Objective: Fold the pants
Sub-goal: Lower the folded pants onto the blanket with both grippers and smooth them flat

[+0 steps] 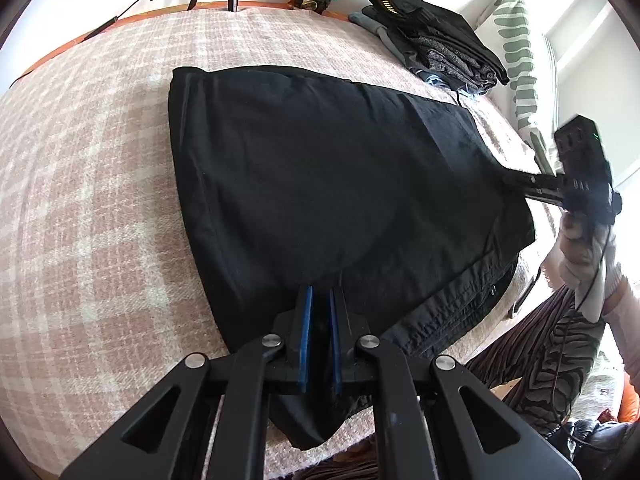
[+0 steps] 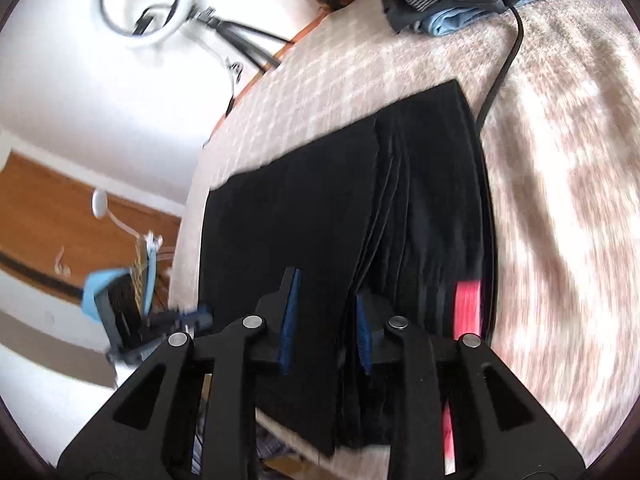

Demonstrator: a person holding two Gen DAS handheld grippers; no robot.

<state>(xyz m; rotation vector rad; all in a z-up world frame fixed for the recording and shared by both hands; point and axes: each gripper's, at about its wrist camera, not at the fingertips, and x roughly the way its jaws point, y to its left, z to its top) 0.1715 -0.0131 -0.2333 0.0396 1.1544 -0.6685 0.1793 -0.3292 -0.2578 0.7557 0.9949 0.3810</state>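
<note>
With the left tool nearly clenched on nothing and the right tool spread over the layered edge, the black cotton pants overhanging the pink checked bed could slip off.

Left gripper low and pointing forward, blue pads close together with a thin gap, right gripper tipped sideways, blue pads wide apart, right hand in a white sleeve gripping its handle
</note>
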